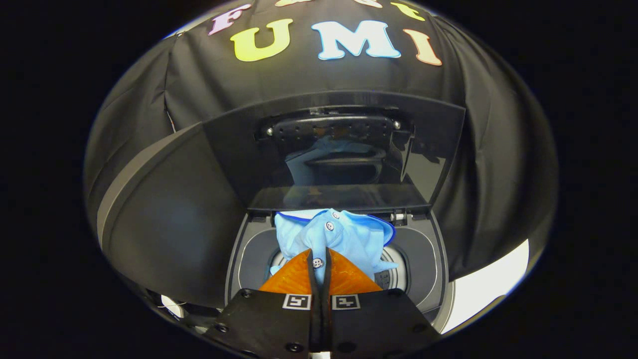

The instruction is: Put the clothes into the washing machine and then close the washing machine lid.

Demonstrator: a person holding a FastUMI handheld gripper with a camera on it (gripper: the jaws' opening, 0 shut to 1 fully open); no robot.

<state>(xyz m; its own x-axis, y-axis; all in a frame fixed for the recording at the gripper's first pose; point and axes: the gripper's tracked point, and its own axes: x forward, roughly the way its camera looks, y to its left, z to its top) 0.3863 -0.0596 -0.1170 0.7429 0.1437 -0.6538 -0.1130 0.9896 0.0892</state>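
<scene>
A light blue shirt (344,237) with white buttons and a dark blue collar edge hangs from my gripper (320,257), whose two fingers are shut on a fold of the cloth. The shirt dangles over the round drum opening (398,271) of a top-loading washing machine (239,259). The machine's dark glossy lid (349,149) stands raised just beyond the shirt, and the blue cloth is mirrored in it. Most of the drum is hidden behind the shirt and my fingers.
The grey rim (428,259) of the machine's top frames the opening on both sides. A dark curved panel (164,219) stands to the left of the machine. Black cloth walls close in behind and to the right, with a strip of pale floor (493,284) at the lower right.
</scene>
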